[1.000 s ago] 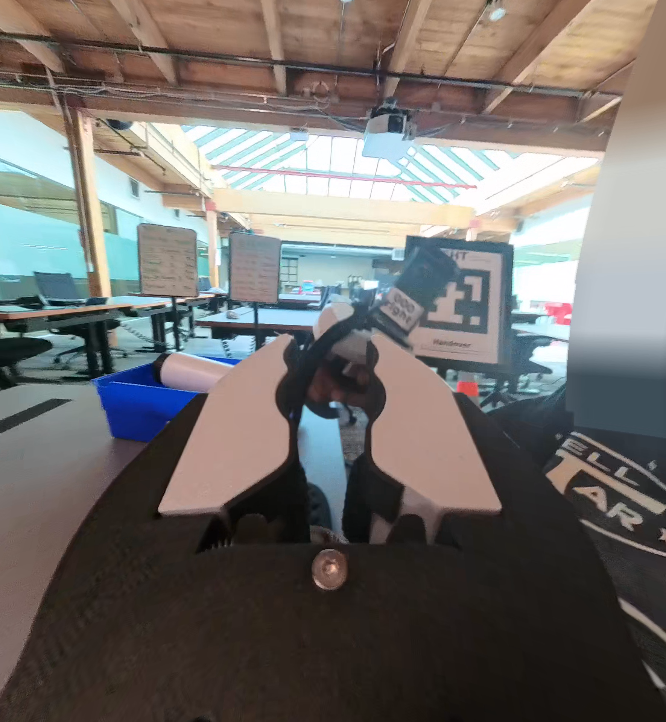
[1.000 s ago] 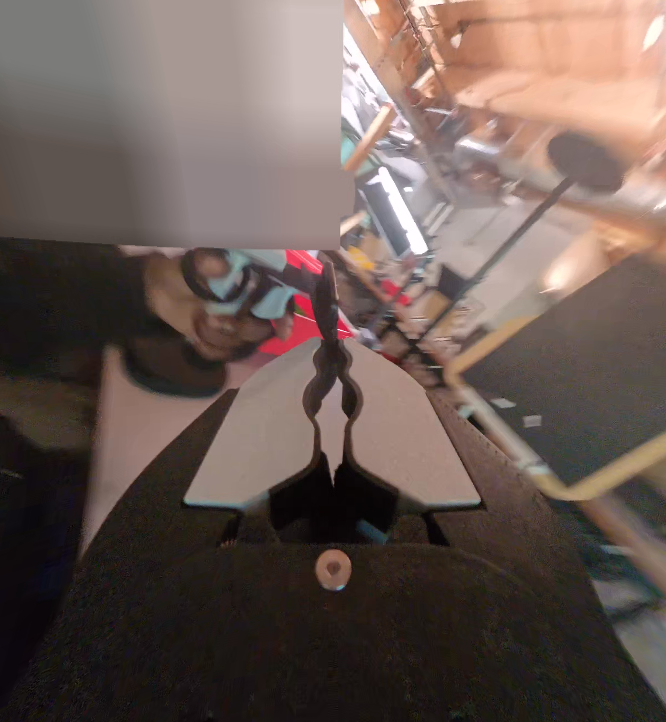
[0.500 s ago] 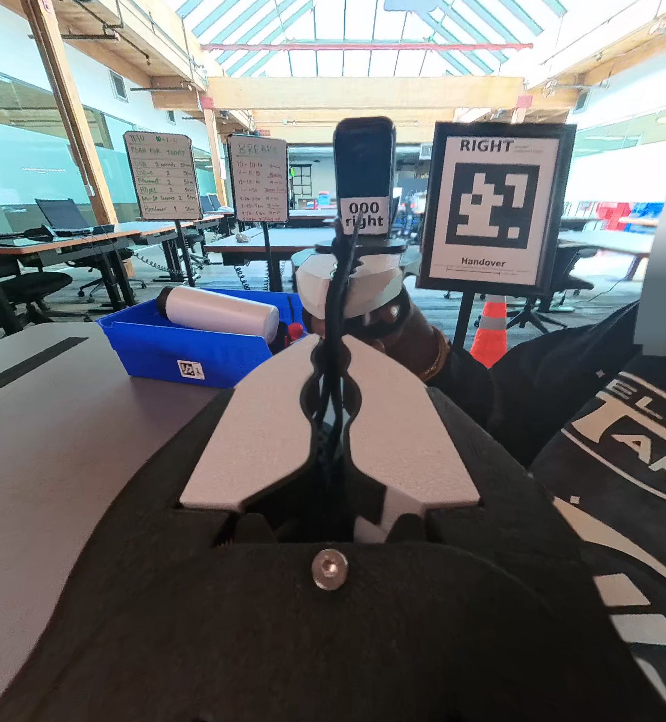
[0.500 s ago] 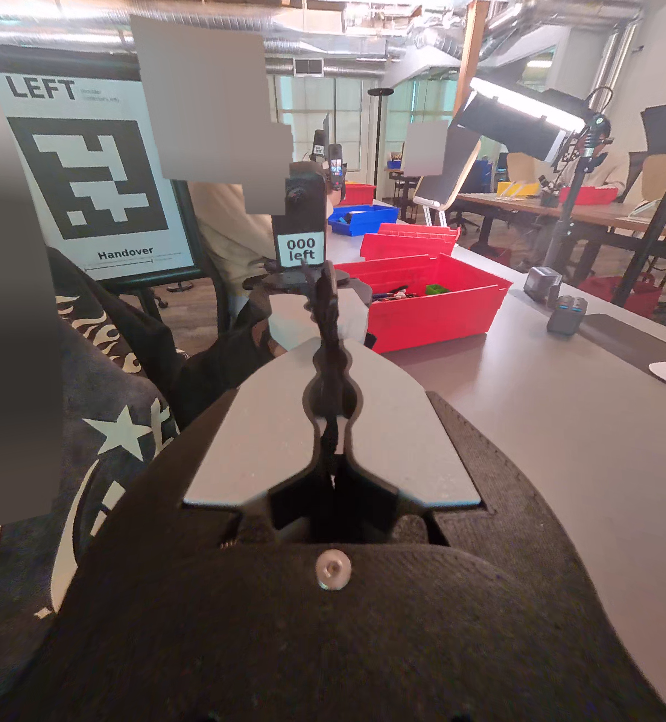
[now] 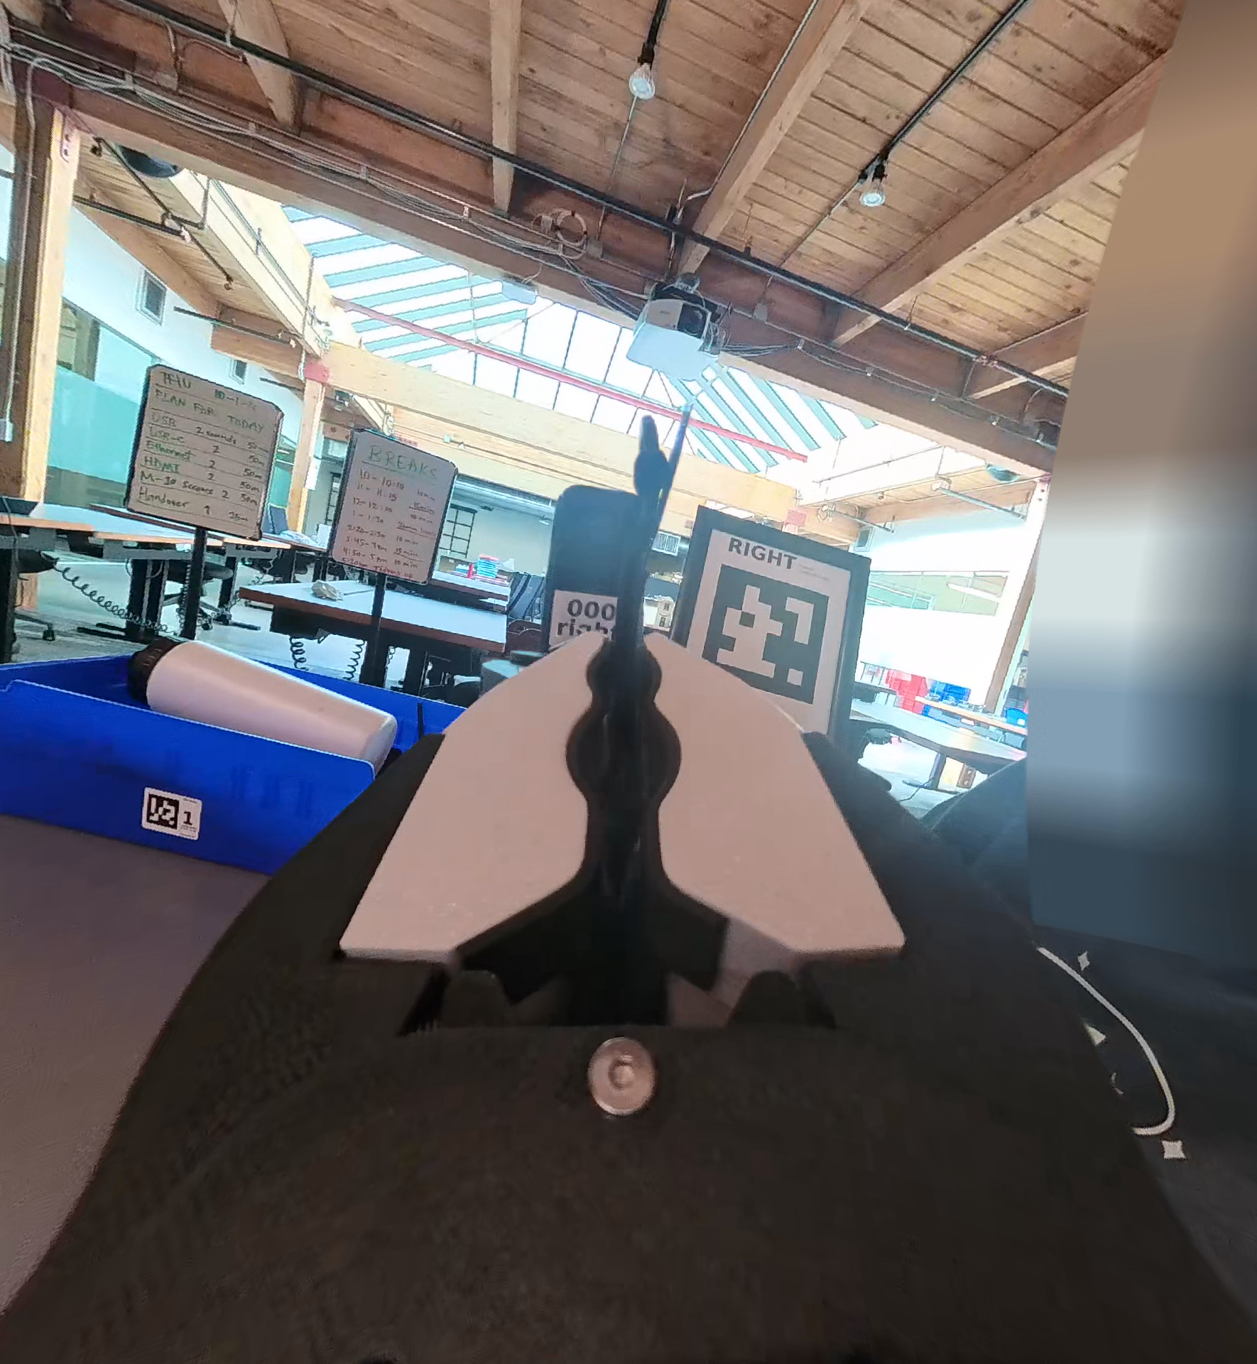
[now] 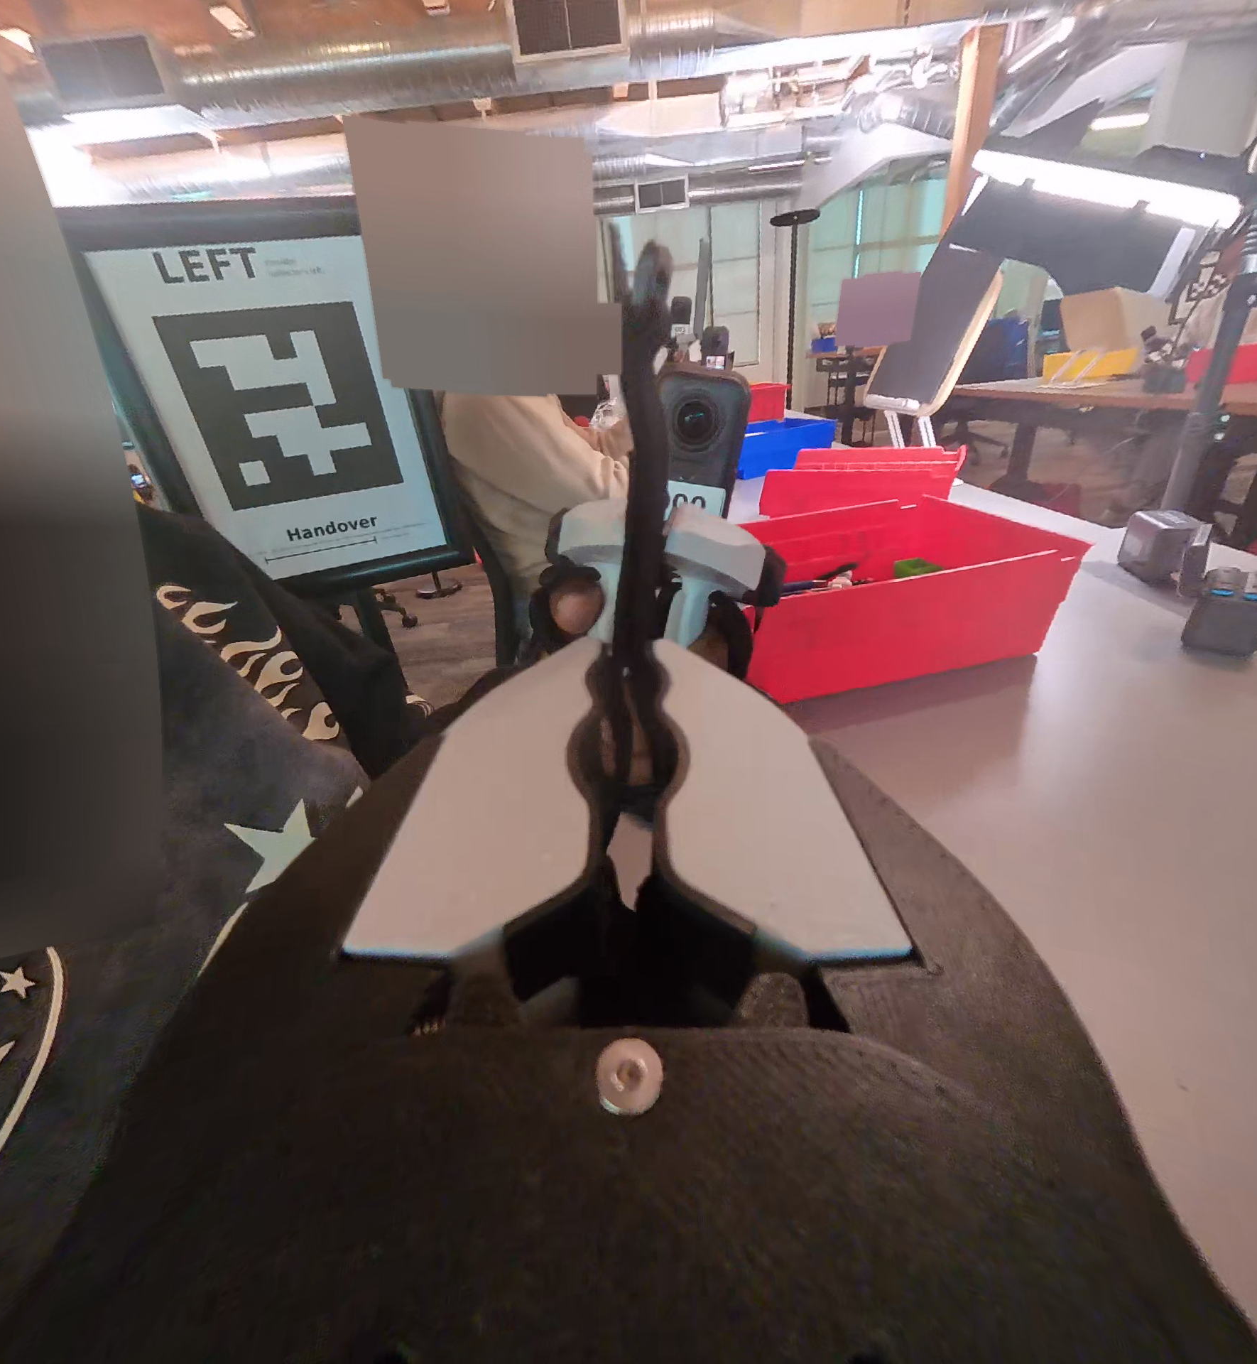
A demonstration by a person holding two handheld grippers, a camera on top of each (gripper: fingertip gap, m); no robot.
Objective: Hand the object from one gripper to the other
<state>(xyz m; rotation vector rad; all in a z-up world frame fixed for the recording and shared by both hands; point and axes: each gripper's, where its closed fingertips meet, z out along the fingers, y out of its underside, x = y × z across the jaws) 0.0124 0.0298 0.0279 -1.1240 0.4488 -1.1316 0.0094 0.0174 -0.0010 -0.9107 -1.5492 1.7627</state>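
Note:
A thin black cable point(image 5: 636, 531) stands up between the fingers of my left gripper point(image 5: 625, 649), which is shut on it. In the right wrist view the same cable point(image 6: 640, 443) rises from my right gripper point(image 6: 625, 649), also shut on it. The two grippers face each other tip to tip. The right gripper's camera block point(image 5: 581, 561) shows just behind the left fingertips. The left gripper point(image 6: 714, 546) and the hand holding it show just beyond the right fingertips. The cable's lower part is hidden inside the jaws.
A blue bin point(image 5: 94, 775) with a white bottle point(image 5: 256, 697) sits on the grey table at the left. A red bin point(image 6: 906, 612) and small black devices point(image 6: 1230, 605) sit on the table point(image 6: 1053, 812) at the right. Marker signs point(image 5: 766, 612) point(image 6: 271, 398) stand behind. Less than 4 cm separates the two grippers' tips.
One second ago my left gripper was open around the right gripper's tip; it has since shut on the cable. The right view swung round to face the left gripper. Both views now tilt up slightly.

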